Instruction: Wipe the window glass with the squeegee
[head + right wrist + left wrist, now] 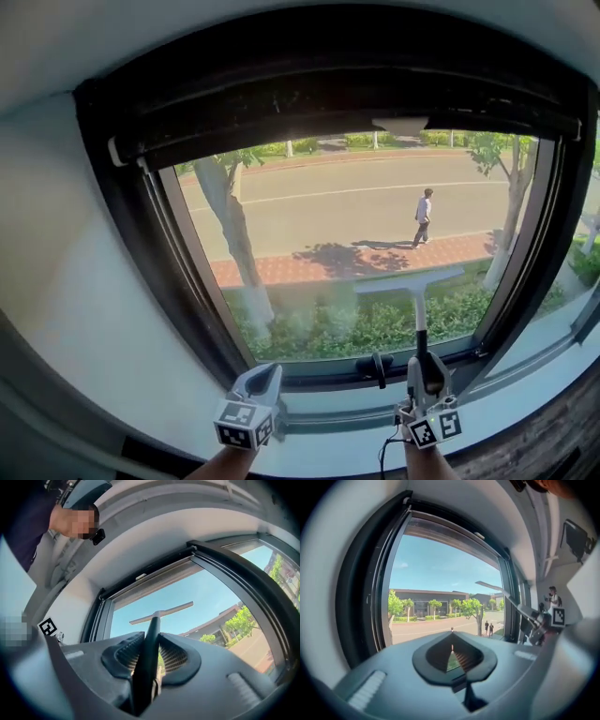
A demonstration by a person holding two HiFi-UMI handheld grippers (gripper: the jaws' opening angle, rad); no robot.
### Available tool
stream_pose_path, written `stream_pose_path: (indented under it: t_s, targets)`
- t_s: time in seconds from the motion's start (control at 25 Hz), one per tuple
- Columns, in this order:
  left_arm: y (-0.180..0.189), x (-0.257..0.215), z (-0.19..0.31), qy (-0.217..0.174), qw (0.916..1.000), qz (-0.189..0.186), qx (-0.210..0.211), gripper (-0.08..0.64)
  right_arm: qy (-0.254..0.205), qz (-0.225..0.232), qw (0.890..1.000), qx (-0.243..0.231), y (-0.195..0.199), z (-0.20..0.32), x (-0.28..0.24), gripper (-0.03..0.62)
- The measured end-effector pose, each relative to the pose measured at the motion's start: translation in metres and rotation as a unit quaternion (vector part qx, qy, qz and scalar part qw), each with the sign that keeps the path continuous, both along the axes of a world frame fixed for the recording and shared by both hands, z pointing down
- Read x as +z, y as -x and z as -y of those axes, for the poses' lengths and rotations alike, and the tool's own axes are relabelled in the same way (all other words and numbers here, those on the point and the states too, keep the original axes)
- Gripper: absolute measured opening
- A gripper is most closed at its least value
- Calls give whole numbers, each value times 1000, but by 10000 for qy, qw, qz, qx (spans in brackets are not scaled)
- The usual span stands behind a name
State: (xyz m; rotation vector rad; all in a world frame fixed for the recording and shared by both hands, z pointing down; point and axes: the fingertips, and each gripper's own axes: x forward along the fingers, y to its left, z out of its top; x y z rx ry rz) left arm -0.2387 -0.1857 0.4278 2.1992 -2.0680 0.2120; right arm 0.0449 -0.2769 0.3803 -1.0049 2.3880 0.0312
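- Squeegee [413, 282], one: its handle is clamped in the right gripper [427, 377]. The blade sits over the lower right part of the window glass [319, 211] (contact with the pane looks likely, though no view confirms it).
- Key relation: the squeegee rises straight away from the right gripper, with the handle's long axis running up the pane and the blade lying crosswise, roughly level. Judged from this, the coming stroke travels along the handle's line and belongs to the right hand alone.
- Right gripper, one: its jaws are closed narrowly on the dark handle, which passes between the ribbed pads [174, 657]. It is held just above the sill [337, 412].
- Left gripper [264, 378], one: its jaws are drawn together at the tips with nothing between them. It rests low by the sill, to the left of the squeegee and well apart from it, so it is the farther hand.
- Window glass, one main pane in a dark frame [141, 216], with most of its area lying above and to the left of the blade.
- Latch handle [378, 367], one: it sits on the lower frame, between the two grippers.
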Motion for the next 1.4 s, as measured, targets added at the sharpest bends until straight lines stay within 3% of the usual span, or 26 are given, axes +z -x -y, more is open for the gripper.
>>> stream_pose_path:
  t_s: [0.28, 0.6, 0.8, 1.08, 1.4]
  targets:
    - [22, -53, 8, -360, 9992, -86, 152, 5, -897, 149, 9958, -81, 75, -14, -112, 103]
    - [27, -130, 2, -910, 9950, 21, 414, 5, -1502, 261, 9883, -49, 131, -11, -197, 103]
    - [32, -135, 4, -1173, 9920, 102, 462, 5, -1759, 444, 9834, 16, 154, -9, -231, 103]
    - [37, -146, 0, -1029, 9930, 2, 582, 5, -2105, 492, 9763, 92, 187, -3, -268, 103]
    - [57, -159, -6, -1173, 9926, -87, 290, 5, -1995, 439, 9788, 158, 199, 9, -278, 103]
